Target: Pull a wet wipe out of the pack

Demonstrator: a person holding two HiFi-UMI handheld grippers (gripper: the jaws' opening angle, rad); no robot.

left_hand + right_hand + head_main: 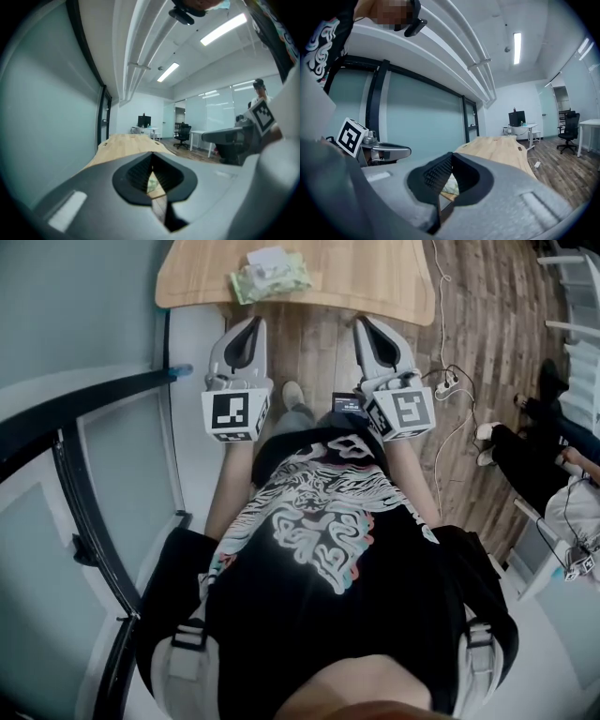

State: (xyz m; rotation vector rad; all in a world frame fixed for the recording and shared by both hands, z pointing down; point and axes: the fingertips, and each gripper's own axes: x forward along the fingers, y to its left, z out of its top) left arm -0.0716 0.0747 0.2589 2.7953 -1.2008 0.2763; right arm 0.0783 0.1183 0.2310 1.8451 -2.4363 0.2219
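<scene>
Both grippers hang short of the table w/ nothing in them. The left gripper has its jaws closed tip to tip, and so does the right gripper. The wet wipe pack lies flat by the table's near edge, ahead of the left gripper & slightly toward the right one, w/ something white on top (a flap or a wipe poking up, can't tell from here). Risks as I judge them: jaws arriving closed would just shove the pack across the wood, so they need to spread first. The pack looks light & soft, so a pull w/ one gripper prob. lifts the whole pack instead of freeing a wipe, unless the other pins it down. Too deep a pinch could catch the film or several wipes at once. The pack also sits close to the edge, so a nudge toward the person may tip it off.
</scene>
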